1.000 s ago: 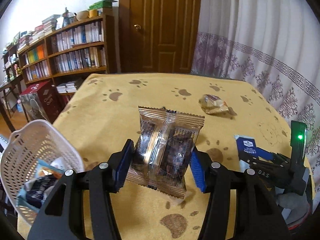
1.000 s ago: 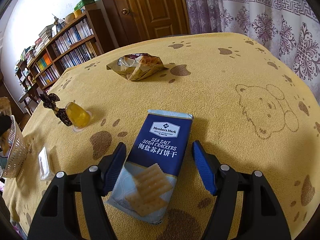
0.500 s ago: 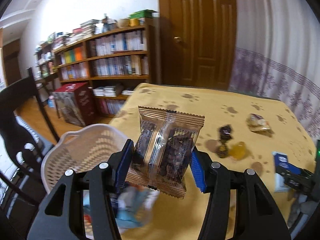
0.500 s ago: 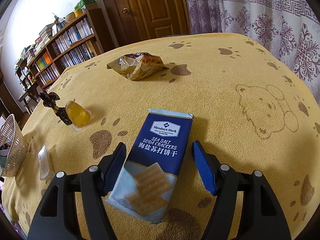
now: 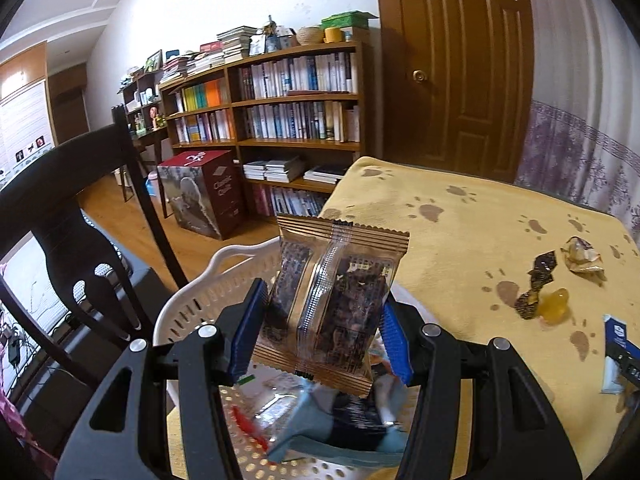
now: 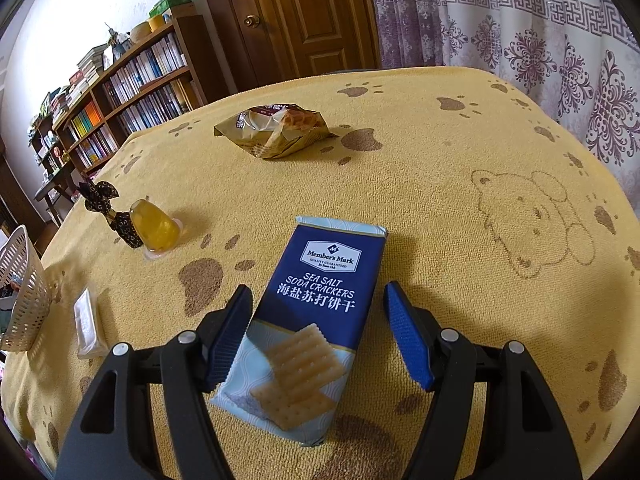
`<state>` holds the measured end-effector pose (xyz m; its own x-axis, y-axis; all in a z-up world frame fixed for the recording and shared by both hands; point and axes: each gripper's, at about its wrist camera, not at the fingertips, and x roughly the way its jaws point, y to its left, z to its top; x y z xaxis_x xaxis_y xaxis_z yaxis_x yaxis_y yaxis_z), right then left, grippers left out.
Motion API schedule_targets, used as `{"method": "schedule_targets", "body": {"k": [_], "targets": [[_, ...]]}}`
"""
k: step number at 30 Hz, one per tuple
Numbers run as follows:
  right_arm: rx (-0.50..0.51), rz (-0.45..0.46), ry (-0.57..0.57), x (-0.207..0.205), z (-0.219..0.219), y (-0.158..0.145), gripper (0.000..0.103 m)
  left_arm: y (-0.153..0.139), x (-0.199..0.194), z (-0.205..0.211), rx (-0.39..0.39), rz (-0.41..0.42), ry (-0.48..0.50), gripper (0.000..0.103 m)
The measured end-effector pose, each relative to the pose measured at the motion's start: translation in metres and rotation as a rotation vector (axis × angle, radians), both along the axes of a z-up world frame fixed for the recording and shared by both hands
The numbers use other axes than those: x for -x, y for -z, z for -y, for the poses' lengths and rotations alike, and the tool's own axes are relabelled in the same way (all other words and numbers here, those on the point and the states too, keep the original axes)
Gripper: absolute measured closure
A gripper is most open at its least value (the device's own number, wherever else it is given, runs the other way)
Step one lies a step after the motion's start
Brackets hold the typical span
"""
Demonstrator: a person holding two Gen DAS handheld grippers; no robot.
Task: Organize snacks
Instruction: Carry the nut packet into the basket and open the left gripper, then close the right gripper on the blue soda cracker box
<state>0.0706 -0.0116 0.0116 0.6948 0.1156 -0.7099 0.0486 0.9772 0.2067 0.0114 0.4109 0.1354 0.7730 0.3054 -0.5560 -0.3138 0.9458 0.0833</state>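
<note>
Though the table (image 6: 440, 152) w/ its yellow paw-print cloth isn't cleared yet, the sorting looks partway done: the white basket (image 5: 192, 304) at the table's edge already has several wrapped snacks in its bottom, blurred, so I can't tell which ones. Still out on the cloth, going by size: the blue soda cracker pack (image 6: 320, 308), a crumpled tan snack bag (image 6: 276, 128) further back, a yellow jelly cup (image 6: 154, 230) w/ a dark twisted-wrapper candy (image 6: 108, 212) touching it, and a small white sachet (image 6: 86, 322) near the basket. So five or so items left, I'd guess, plus the one in the air. Left hand-held gripper (image 5: 320, 332): pads closed narrow on both side edges of a brown clear-window snack packet (image 5: 332, 300), held upright right above the basket; drop is prob. the next thing. Right hand-held gripper (image 6: 320, 340): jaws spread wide, straddling the lower half of the cracker pack, which lies flat on the cloth; left pad looks to be at or over the pack's edge, right pad clear of it, no squeeze yet.
</note>
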Motion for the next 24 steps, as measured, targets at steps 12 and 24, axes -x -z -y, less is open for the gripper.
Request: {"method": "schedule_targets", "body": {"k": [12, 24], "targets": [[0.0, 0.0, 0.0, 0.0, 0.0, 0.0, 0.035, 0.01, 0.0, -0.013, -0.003, 0.0, -0.057, 0.046], [0.006, -0.003, -0.002, 0.001, -0.001, 0.0, 0.035, 0.009, 0.013, -0.021, 0.014, 0.03, -0.082, 0.024]]}}
